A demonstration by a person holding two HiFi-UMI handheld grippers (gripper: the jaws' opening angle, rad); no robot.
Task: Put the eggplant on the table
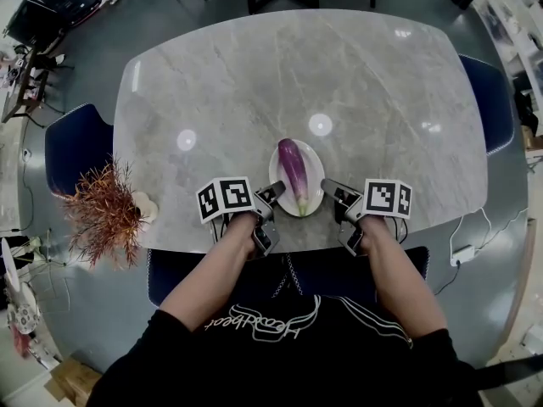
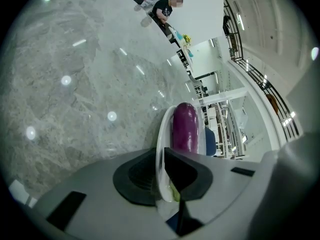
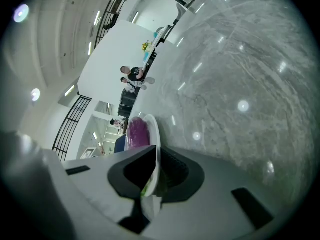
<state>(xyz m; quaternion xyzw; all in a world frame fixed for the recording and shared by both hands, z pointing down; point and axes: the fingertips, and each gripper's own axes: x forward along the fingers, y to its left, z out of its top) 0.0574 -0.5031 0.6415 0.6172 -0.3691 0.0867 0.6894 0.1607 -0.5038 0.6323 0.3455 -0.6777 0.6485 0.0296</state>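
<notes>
Clamping the white plate [image 1: 315,166] by its rim: left gripper [image 1: 277,191] and right gripper [image 1: 330,185], one each side. Eggplant [image 1: 293,170] lies on it.

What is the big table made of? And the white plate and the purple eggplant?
The table looks like polished marble or fake stone: grey, thin veins, lamps mirrored in it. The white plate looks like glazed ceramic, smooth and glossy; it could be plastic. The eggplant has shiny purple skin; real or toy, I can't tell.
</notes>
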